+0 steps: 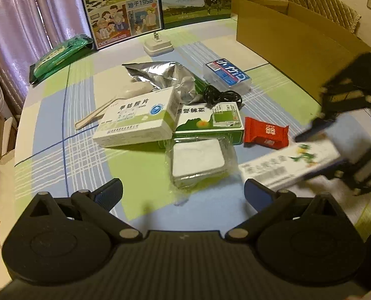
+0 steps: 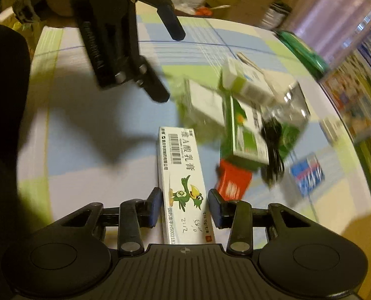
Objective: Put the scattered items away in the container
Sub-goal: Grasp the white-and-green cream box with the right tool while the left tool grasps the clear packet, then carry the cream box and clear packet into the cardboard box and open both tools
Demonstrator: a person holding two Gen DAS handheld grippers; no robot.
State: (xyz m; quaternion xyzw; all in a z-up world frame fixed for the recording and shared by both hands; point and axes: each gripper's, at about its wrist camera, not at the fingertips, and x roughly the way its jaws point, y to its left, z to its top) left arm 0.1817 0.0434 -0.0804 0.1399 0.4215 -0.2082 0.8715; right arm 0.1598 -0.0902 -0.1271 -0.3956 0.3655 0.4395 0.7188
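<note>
The right gripper (image 2: 183, 207) has the long white box with the green bird (image 2: 183, 175) between its two blue pads; the pads sit close on the two long sides, and it looks like a squeeze, though the left wrist view is too blurry to show if the box is lifted off the table (image 1: 68, 135). The left gripper (image 1: 183, 195) is wide open and holds nothing; it hangs near the front edge of the table.

The big brown cardboard box (image 1: 285, 37) stands at the far right corner of the table, well apart from the held box; that looks like where things should go.

What could go wrong: the grip is near one end of the long box, so the free end could tip down and slip out; the free end could also bump the red snack packet (image 1: 266, 132) or the green and white box (image 1: 210, 122) just beside it and push the pile about; the black cord (image 1: 220, 96) lies by the pile and could snag; a quick swing could hit the brown wall, not clear it.
</note>
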